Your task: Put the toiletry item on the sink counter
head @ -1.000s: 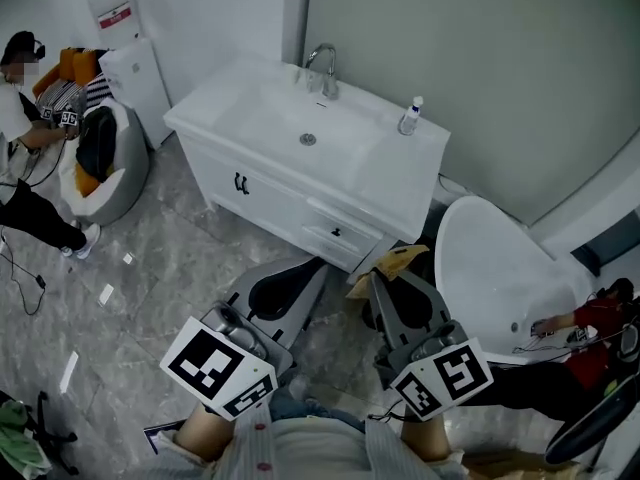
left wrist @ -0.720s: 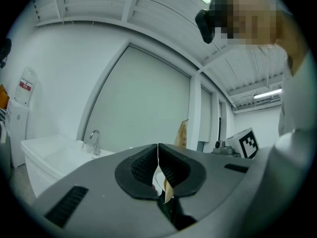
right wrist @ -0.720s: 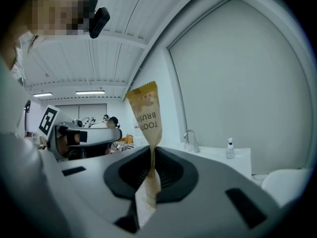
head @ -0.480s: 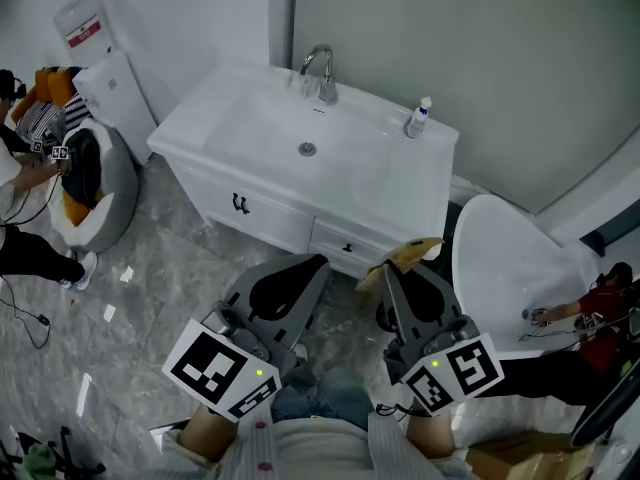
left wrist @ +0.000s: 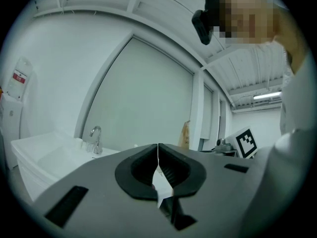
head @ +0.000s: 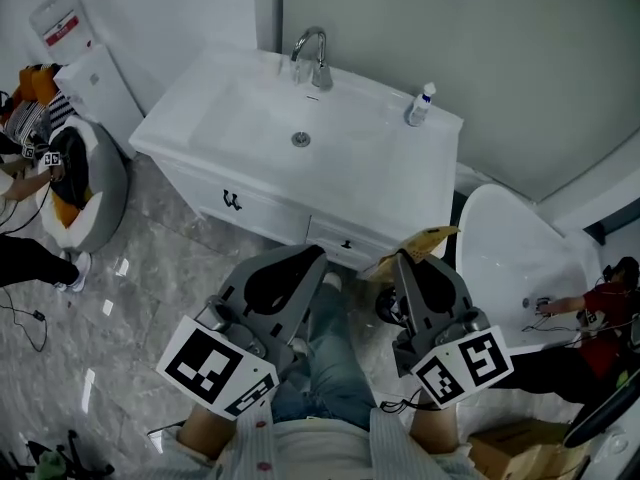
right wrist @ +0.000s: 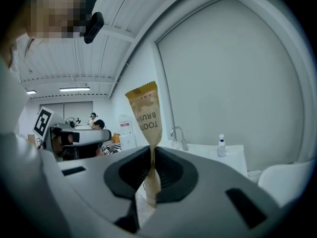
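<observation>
My right gripper (head: 407, 255) (right wrist: 151, 150) is shut on a tan paper toothbrush packet (right wrist: 145, 111), which sticks up from the jaws. In the head view the packet (head: 420, 244) hangs just in front of the white sink cabinet's right front corner. The white sink counter (head: 400, 173) lies ahead with a chrome tap (head: 312, 56) at its back and a basin drain (head: 300, 139). My left gripper (head: 308, 260) (left wrist: 158, 148) is shut with nothing in it, held over the floor below the cabinet front.
A small spray bottle (head: 420, 104) stands at the counter's back right corner. A white tub-like fixture (head: 500, 258) is to the right. At the left sit a beanbag seat (head: 85, 183), a white water dispenser (head: 85, 68) and a person's hands.
The view has moved closer to the sink and to the right. Both grippers stay in the same pose, the packet still held in the right one.
</observation>
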The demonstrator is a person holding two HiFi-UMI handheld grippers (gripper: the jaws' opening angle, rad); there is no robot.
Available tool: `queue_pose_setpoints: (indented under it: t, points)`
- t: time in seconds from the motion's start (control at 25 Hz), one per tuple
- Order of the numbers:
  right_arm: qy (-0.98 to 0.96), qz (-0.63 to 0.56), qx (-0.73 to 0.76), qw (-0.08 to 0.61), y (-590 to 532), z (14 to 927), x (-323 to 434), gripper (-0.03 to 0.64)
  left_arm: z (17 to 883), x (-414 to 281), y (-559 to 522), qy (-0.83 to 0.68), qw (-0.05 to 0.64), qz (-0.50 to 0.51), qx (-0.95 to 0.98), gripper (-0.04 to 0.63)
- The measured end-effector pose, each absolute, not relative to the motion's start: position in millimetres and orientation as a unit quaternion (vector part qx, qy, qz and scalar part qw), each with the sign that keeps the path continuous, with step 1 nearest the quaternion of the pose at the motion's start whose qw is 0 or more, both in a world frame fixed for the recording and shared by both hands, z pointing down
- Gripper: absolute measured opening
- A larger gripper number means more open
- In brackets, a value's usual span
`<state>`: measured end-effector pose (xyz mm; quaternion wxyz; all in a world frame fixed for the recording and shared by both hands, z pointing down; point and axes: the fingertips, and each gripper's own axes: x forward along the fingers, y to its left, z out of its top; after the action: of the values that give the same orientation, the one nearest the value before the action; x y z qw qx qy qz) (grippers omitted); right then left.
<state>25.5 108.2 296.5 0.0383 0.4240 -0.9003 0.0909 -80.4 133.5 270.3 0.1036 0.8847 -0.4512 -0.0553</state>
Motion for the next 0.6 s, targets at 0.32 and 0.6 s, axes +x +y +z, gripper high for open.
queue_pose_setpoints:
  t: [0.32, 0.6]
  points:
    - [-0.899, 0.094, 0.427, 0.030, 27, 309, 34, 0.032, 276, -72, 55, -0.451, 0.090, -0.052, 0.886, 0.018]
    - [-0.889, 0.092, 0.447, 0.028, -70, 302, 61, 0.032, 263, -50, -43, -0.438, 0.076, -0.054, 0.894, 0.018]
